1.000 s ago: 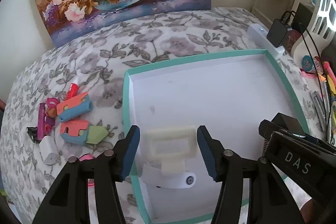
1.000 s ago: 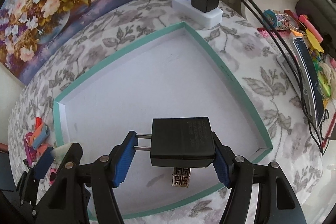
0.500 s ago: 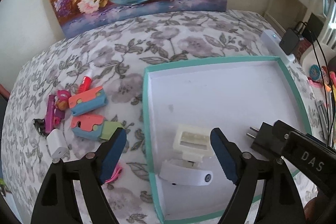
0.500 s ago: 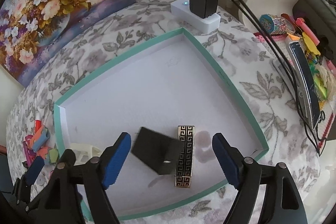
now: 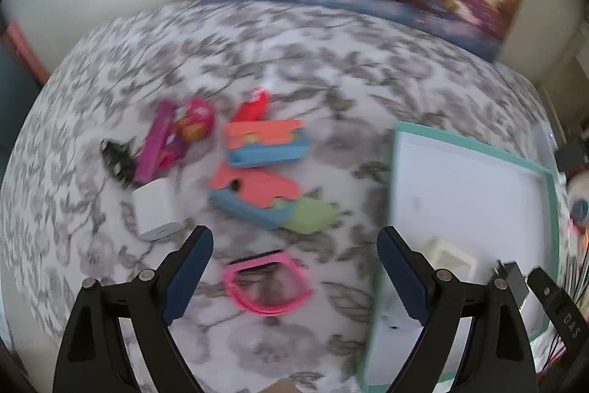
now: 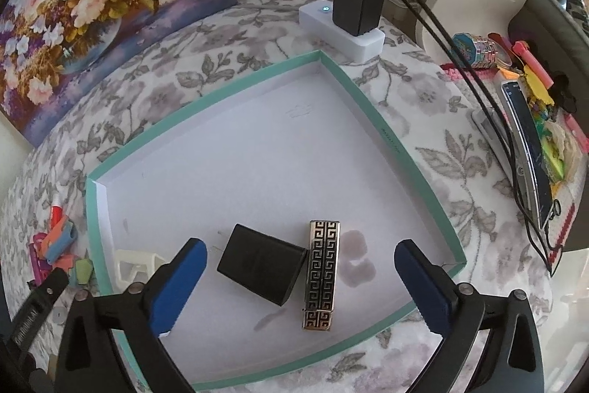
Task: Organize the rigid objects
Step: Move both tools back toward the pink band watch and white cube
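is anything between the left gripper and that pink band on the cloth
Nothing visible. The left gripper is open, and the pink band lies alone on the cloth between its fingers; the foam pieces and white charger sit beyond it.

soft daylight, even and fairly bright; the left wrist view is smeared with motion blur, the right wrist view sharp; both bend at the edges.

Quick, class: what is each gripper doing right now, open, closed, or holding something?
Left gripper: open, holding nothing, above the pink band.
Right gripper: open, holding nothing, above the black charger in the tray.
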`<state>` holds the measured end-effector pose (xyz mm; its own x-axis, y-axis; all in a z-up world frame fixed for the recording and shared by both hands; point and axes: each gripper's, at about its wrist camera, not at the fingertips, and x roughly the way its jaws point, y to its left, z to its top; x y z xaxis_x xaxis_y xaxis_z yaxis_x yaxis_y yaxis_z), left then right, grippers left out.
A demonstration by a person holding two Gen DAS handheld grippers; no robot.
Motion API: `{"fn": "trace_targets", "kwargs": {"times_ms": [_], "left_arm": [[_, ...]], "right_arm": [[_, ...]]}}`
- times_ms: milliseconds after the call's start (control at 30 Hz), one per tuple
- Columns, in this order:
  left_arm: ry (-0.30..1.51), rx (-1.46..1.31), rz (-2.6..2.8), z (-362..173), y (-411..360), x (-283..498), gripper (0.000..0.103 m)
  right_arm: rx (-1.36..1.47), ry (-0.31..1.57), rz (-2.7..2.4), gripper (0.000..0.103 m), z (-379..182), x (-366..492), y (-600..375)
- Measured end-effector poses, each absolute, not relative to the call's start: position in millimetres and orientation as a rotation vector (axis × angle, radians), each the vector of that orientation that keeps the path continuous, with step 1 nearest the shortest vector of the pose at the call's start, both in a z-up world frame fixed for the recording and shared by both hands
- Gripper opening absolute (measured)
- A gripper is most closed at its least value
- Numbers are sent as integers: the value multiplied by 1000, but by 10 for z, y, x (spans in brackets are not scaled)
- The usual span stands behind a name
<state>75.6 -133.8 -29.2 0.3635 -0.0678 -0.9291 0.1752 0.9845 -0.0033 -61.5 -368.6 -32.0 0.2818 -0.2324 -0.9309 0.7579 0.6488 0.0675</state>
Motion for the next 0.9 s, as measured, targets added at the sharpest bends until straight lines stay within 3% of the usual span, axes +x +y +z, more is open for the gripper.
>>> {"fn": "trace_targets", "kwargs": {"times_ms": [900], "left_arm": [[1200,-20,123,-107,264,1005,91]], "right_arm": [[365,1071,-347,103,-85,184,-2044]]}}
